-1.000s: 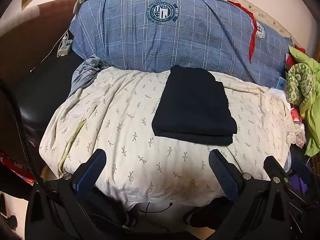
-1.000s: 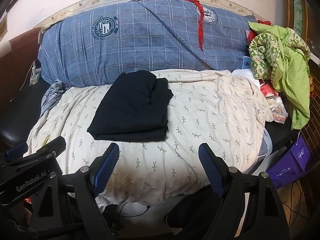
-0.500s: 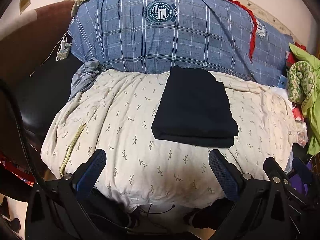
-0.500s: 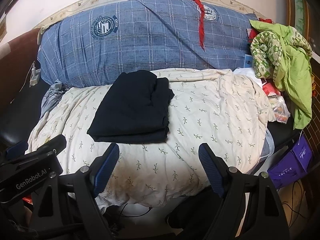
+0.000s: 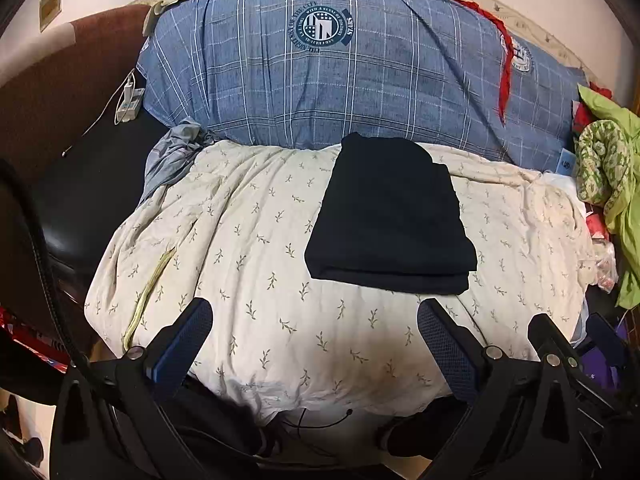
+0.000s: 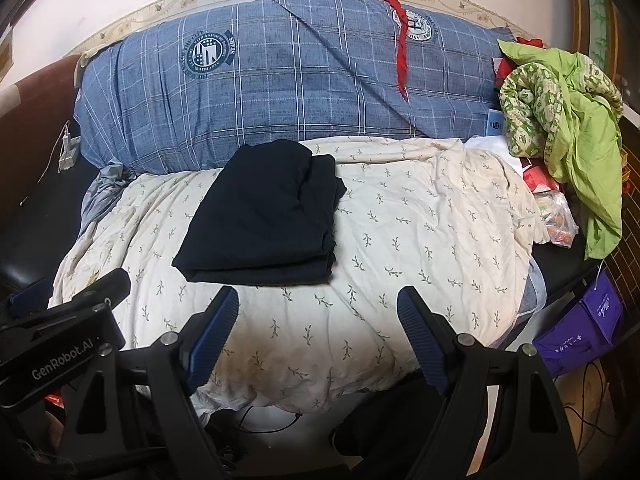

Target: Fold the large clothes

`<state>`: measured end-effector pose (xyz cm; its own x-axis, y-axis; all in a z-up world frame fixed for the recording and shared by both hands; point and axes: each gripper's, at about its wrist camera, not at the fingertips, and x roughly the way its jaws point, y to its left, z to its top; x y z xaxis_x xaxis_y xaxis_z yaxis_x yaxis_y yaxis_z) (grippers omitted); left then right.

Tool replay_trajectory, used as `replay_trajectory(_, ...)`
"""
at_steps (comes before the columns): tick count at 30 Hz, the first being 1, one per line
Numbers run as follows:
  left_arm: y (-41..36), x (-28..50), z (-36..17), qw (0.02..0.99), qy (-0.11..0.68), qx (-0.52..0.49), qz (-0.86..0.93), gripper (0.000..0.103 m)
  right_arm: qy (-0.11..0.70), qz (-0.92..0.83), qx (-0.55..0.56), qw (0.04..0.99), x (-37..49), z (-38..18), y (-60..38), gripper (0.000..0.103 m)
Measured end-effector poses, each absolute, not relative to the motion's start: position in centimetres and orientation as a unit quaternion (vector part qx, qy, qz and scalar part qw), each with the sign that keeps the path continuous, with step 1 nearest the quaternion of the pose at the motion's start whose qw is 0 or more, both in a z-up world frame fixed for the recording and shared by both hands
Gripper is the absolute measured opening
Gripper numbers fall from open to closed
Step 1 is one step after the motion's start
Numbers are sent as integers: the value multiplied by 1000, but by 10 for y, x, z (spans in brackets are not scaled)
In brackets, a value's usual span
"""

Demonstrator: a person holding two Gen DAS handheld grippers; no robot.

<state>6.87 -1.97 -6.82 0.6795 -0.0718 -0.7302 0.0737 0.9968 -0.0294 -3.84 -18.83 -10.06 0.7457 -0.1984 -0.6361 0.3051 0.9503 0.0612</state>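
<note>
Centre of both frames, slightly above the middle: dark garment (image 5: pixel 390 216) (image 6: pixel 266 212), already folded into a compact layered rectangle, lying flat on a cream quilt with a leaf print (image 5: pixel 280 264) (image 6: pixel 400 240). Far edge just beside a blue plaid bedding roll (image 5: pixel 340 72) (image 6: pixel 280 92) across the top of the frame; near edge showing stacked layers.

Lower edge of the left view: left gripper (image 5: pixel 314 344), fingers spread wide, nothing between them, well short of the garment. Lower edge of the right view: right gripper (image 6: pixel 318 330), equally wide apart and empty, near the garment's front edge but not touching. Left gripper's body also visible at lower left of the right view.

Fold probably finished, or close to it.

Risks from here: snagging only the top layer on a further pinch, dragging the stack open; catching the soft, rumpled quilt along with the cloth; nudging the rectangle askew against the plaid roll. Green clothing heap (image 6: pixel 568 120) at right, clear of all this.
</note>
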Motion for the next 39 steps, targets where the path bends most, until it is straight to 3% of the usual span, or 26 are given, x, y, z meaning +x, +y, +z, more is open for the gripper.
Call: replay_trajectory(39, -31, 77, -71, 911, 410, 16, -36, 102, 339, -137, 78, 927, -32, -103, -197, 82)
